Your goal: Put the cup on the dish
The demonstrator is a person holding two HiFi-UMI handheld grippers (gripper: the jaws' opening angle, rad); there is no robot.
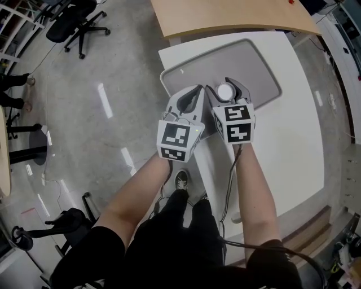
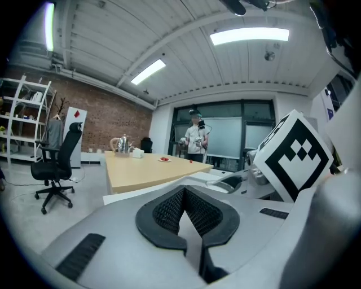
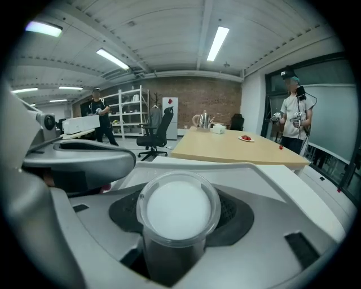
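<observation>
While left tongs [image 2: 186, 217] seem pressed together, right tongs [image 3: 179, 226] pinch the upright cup [image 3: 177, 204]

- The cup [image 3: 177, 226] looks like clear, glossy plastic, with a smooth, milky white top.
- The right claw [image 3: 179, 195] has a smooth light grey plastic shell with a soft sheen. Its pads [image 3: 231, 217] are black, matt and finely ribbed, like rubber.
- The left claw [image 2: 184, 195] has the same grey plastic shell, and its black pads [image 2: 168, 213] show a mesh-like grain.
- The marker cubes [image 1: 179, 138] carry flat, matt black-and-white print.
- The dish [image 1: 265, 73] is smooth, matt grey and looks like plastic, with a paler rim.
- The desk [image 1: 299, 147] is smooth and white, with little shine.
- The neighbouring desk top [image 1: 225, 17] is pale wood with a satin finish.
- The floor [image 1: 113, 73] is glossy polished grey concrete that mirrors the ceiling lights.
</observation>
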